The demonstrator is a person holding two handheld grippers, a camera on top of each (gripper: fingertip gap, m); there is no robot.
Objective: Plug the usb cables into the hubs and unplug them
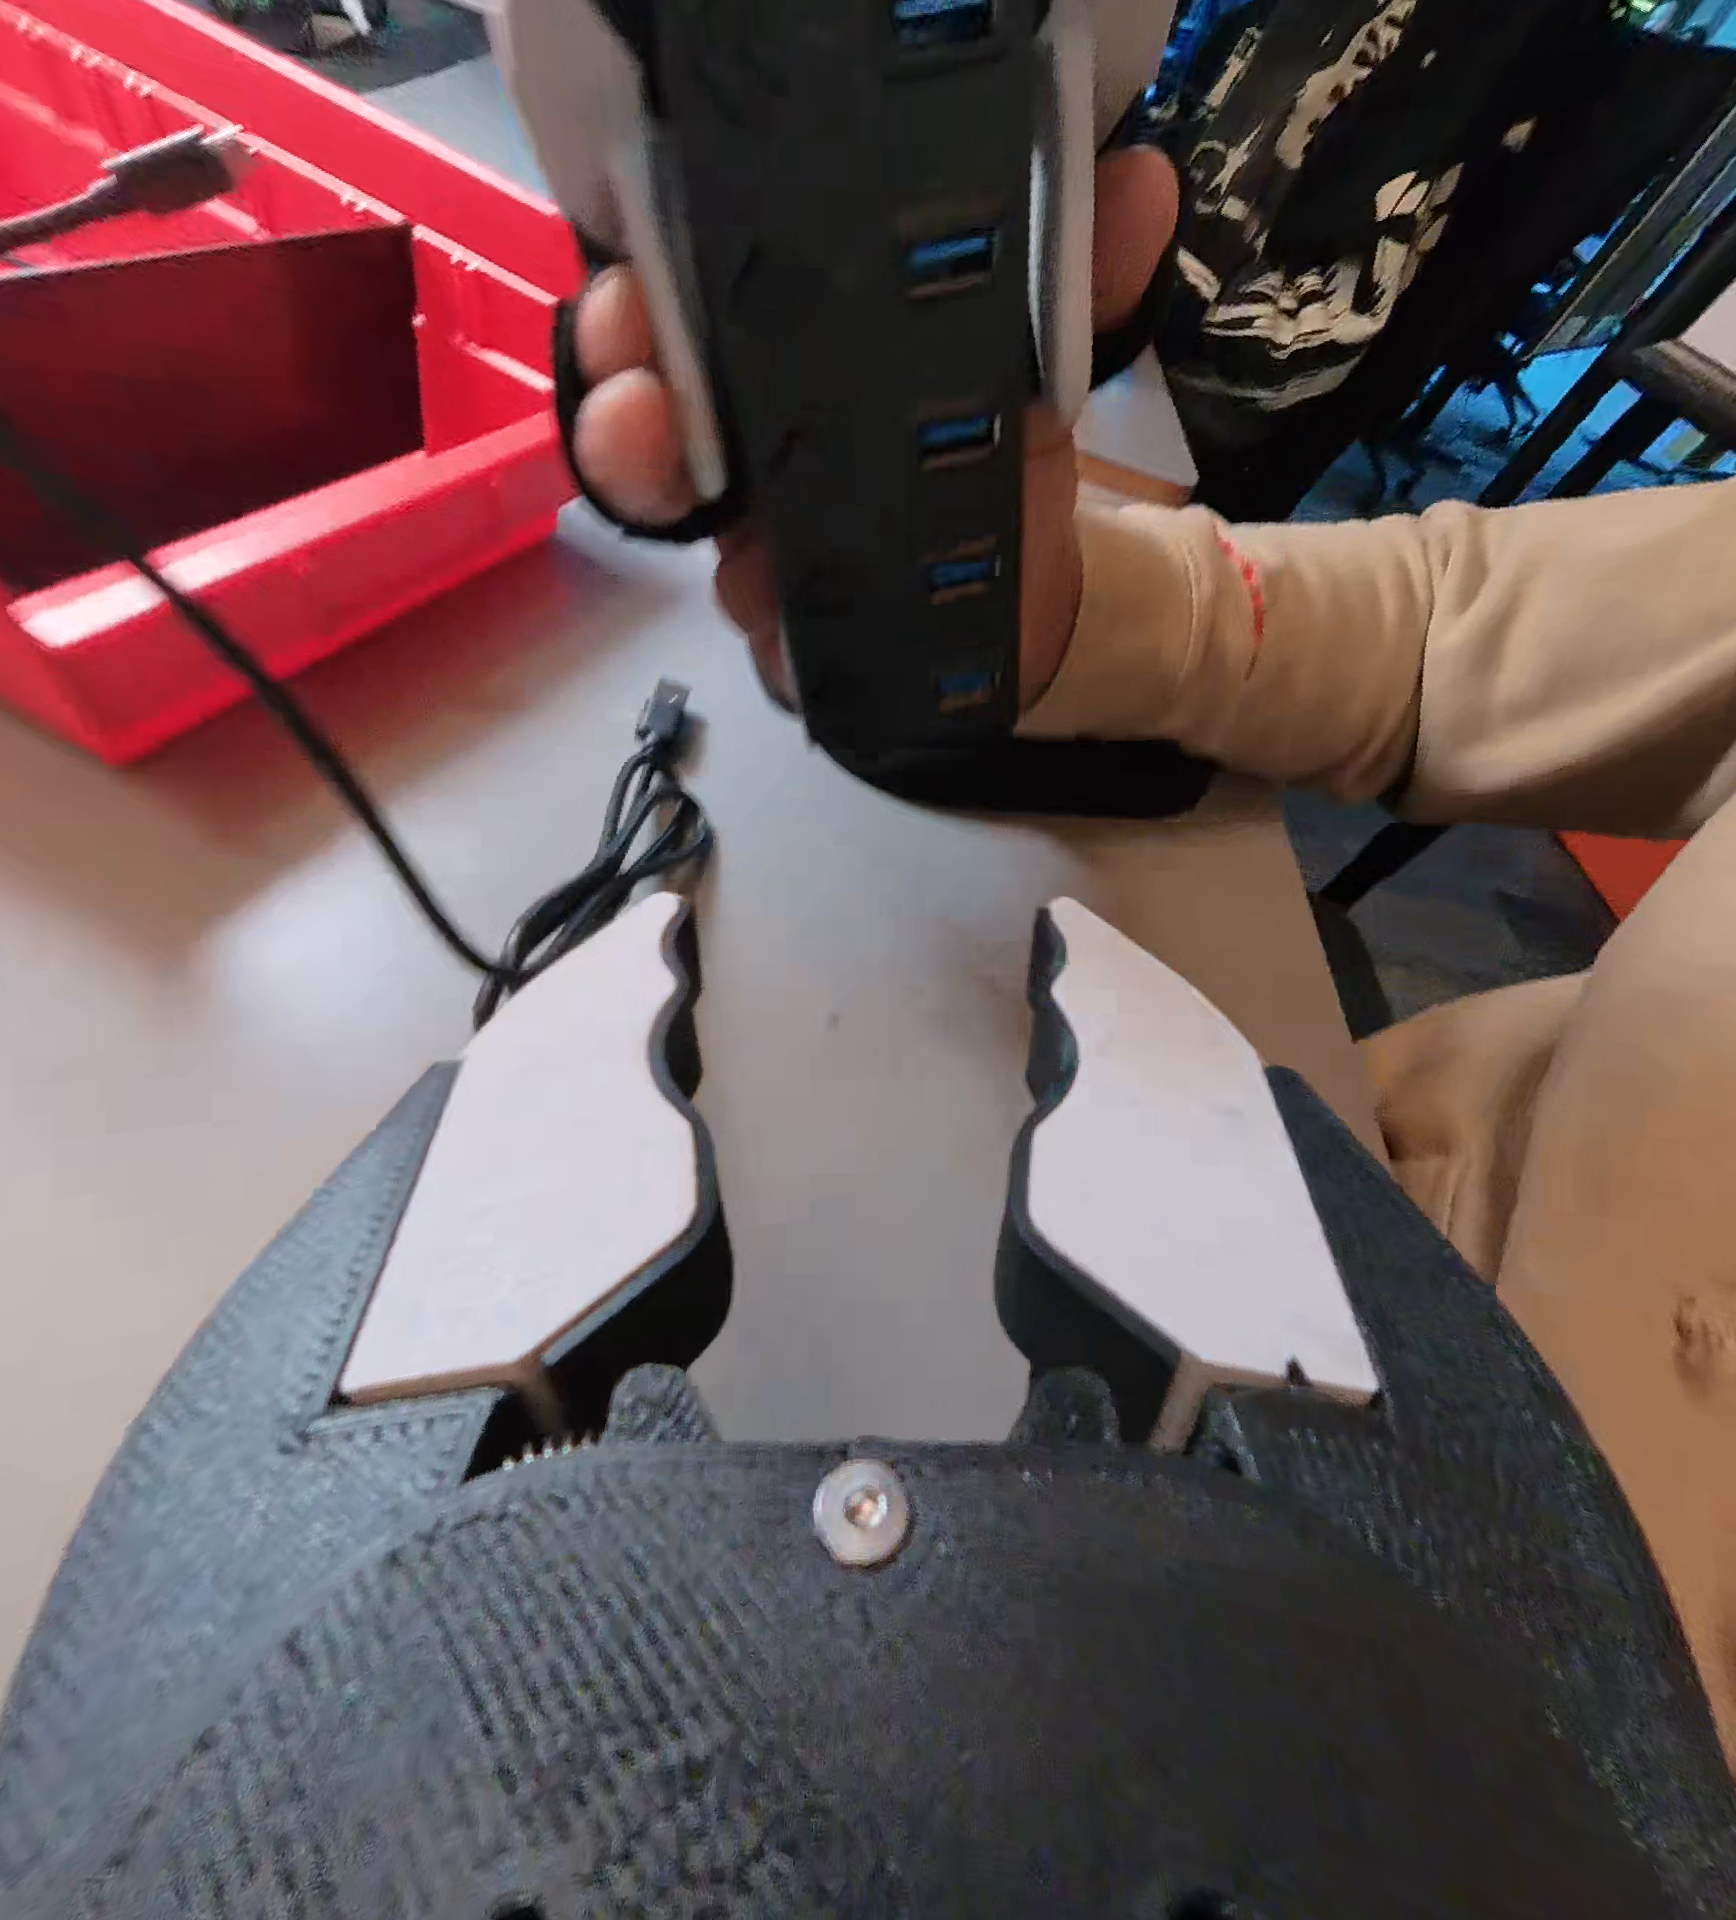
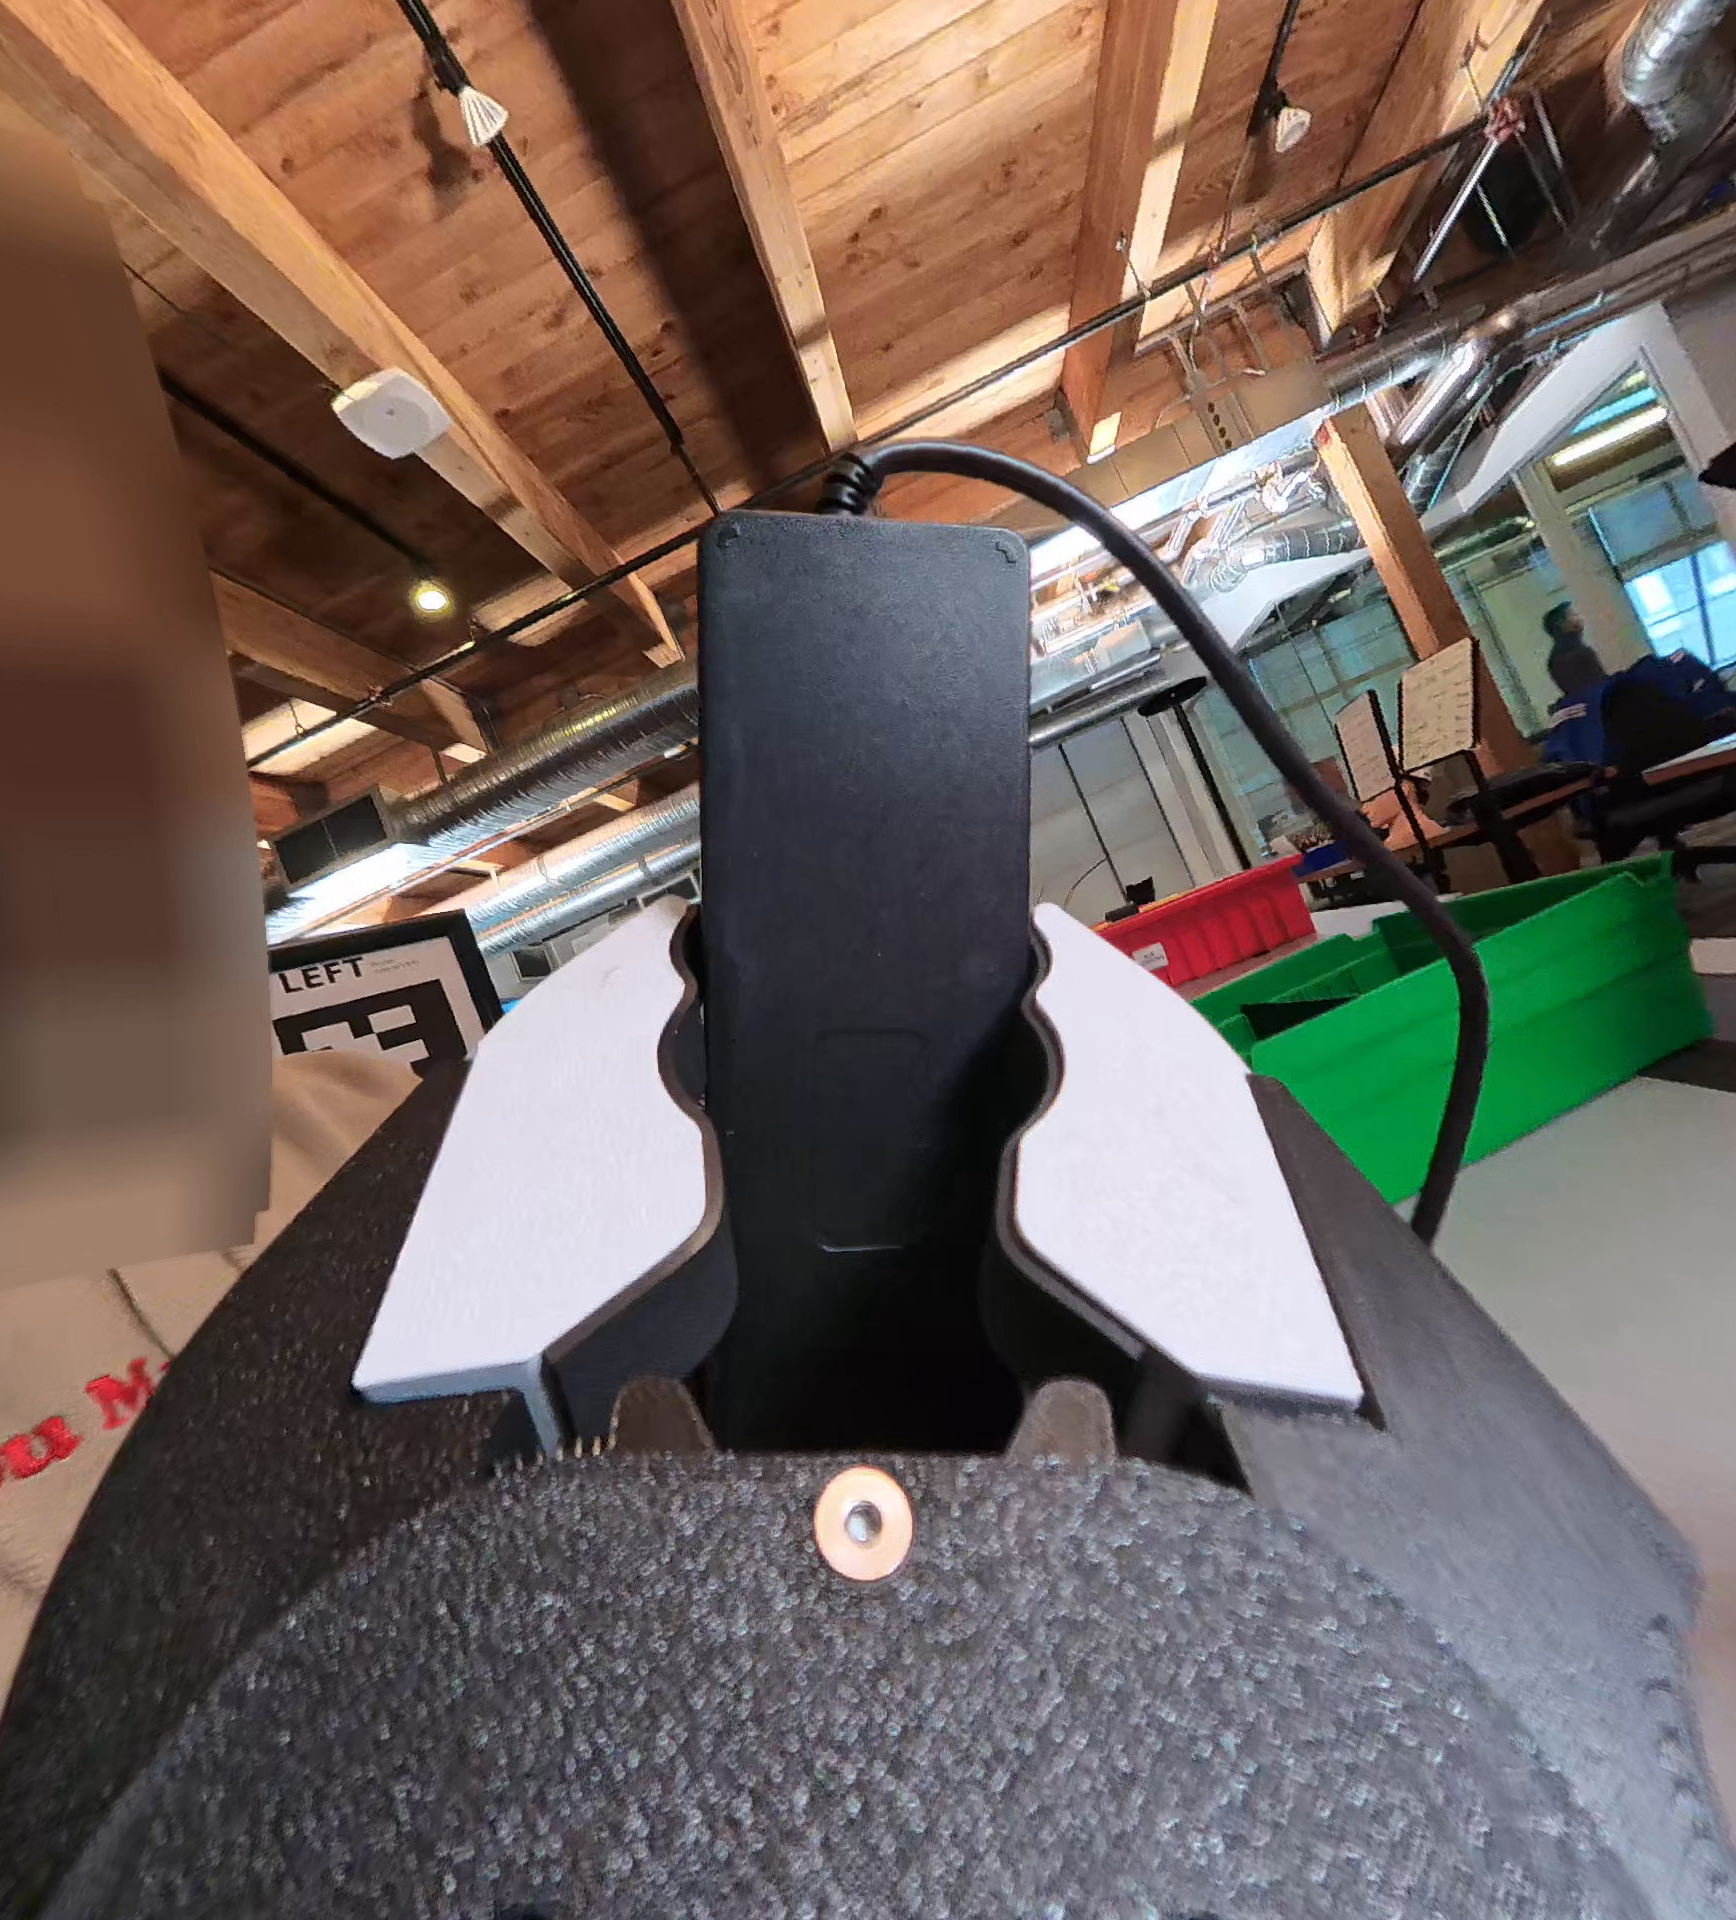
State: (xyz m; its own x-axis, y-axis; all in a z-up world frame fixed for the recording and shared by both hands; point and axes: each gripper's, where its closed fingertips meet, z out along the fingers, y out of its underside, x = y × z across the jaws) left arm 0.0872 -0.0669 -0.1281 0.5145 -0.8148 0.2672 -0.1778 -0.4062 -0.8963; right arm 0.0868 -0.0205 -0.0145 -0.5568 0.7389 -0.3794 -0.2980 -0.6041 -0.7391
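Note:
My right gripper (image 2: 862,920) is shut on a black USB hub (image 2: 864,779) and holds it upright, pointing toward the ceiling. The hub's cable (image 2: 1259,665) arcs from its top end down to the right. In the left wrist view the hub (image 1: 843,623) shows a row of blue ports, clamped between the right gripper's white fingers (image 1: 666,312) with a hand behind it. My left gripper (image 1: 864,914) is open and empty, low over the table just below the hub. A bundled black cable (image 1: 635,831) with a small connector (image 1: 666,717) lies by its left fingertip.
A red bin (image 1: 303,582) sits at the upper left with a black USB plug (image 1: 178,171) inside; its cable (image 1: 324,748) trails over the grey table (image 1: 168,987). A green bin (image 2: 1466,1039) stands to the right. The person's beige sleeve (image 1: 1466,644) and the table edge are at right.

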